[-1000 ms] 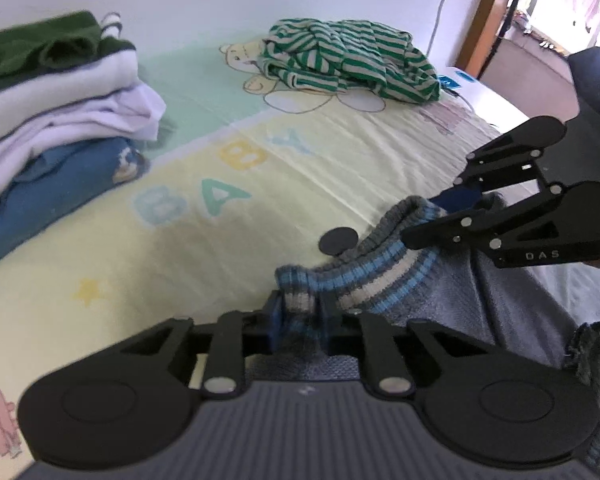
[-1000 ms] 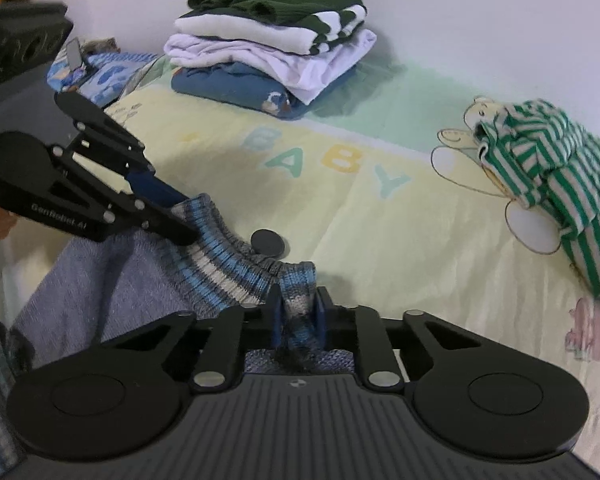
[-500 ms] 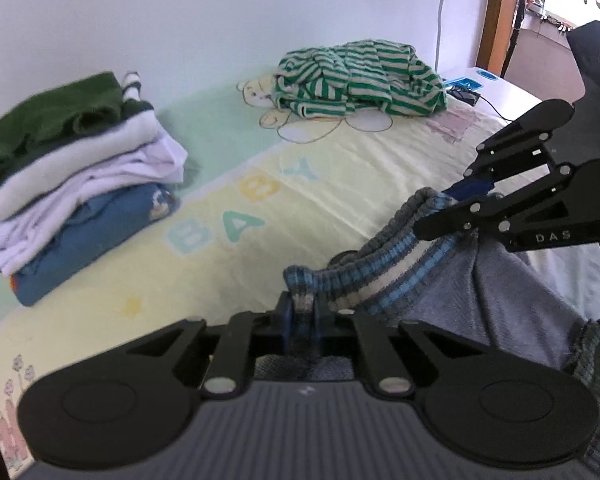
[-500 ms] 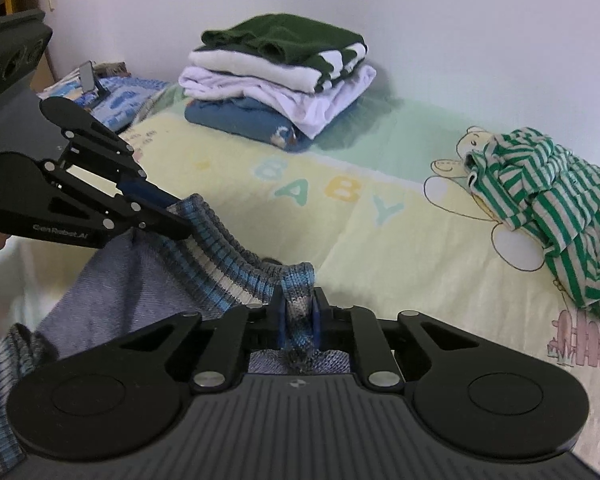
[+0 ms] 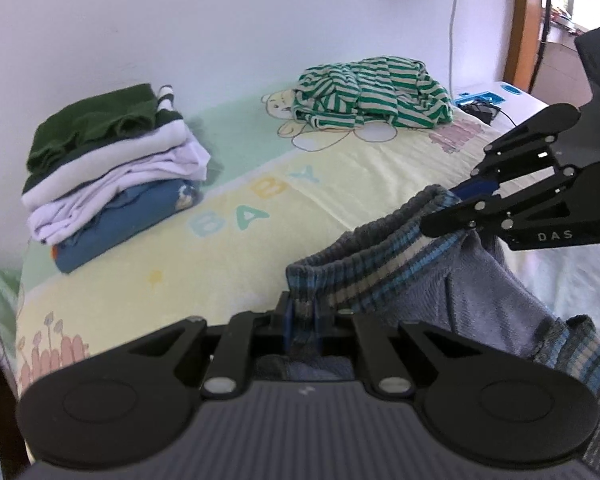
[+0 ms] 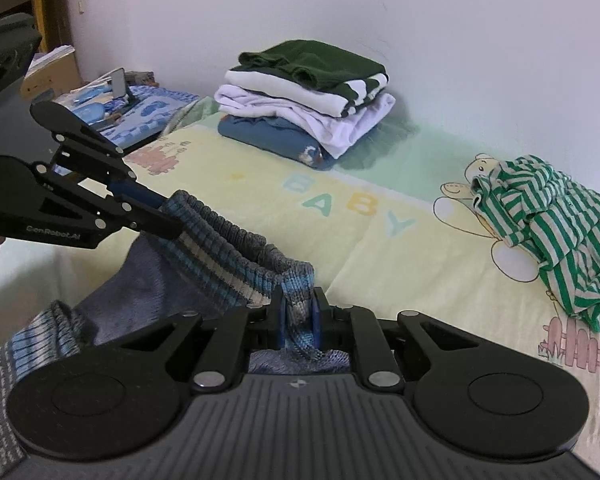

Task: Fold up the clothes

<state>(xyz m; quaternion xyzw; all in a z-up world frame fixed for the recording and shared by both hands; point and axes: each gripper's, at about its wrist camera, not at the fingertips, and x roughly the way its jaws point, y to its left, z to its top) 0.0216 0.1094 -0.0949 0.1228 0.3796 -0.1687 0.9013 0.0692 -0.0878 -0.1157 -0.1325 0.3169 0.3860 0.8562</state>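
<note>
A grey-blue knit sweater (image 5: 472, 304) with a striped ribbed hem (image 5: 372, 256) hangs in the air above the near edge of the bed. My left gripper (image 5: 302, 312) is shut on one end of that hem. My right gripper (image 6: 298, 316) is shut on the other end of the hem (image 6: 220, 248). In the left wrist view the right gripper (image 5: 448, 210) enters from the right, pinching the hem; in the right wrist view the left gripper (image 6: 162, 214) enters from the left. The sweater's body droops below both tools, a striped cuff (image 6: 36, 336) dangling at lower left.
A stack of folded clothes (image 5: 112, 168) (image 6: 308, 96) sits at the back of the bed by the wall. A crumpled green-striped garment (image 5: 372, 96) (image 6: 548, 216) lies on the yellow "BABY" sheet (image 5: 260, 208). A cluttered side table (image 6: 112, 100) stands left; a white unit (image 5: 500, 96) right.
Both grippers have risen with the sweater hem, lifting it off the sheet. The bed and folded stack now appear lower and farther; the small dark disc on the sheet is out of sight.
</note>
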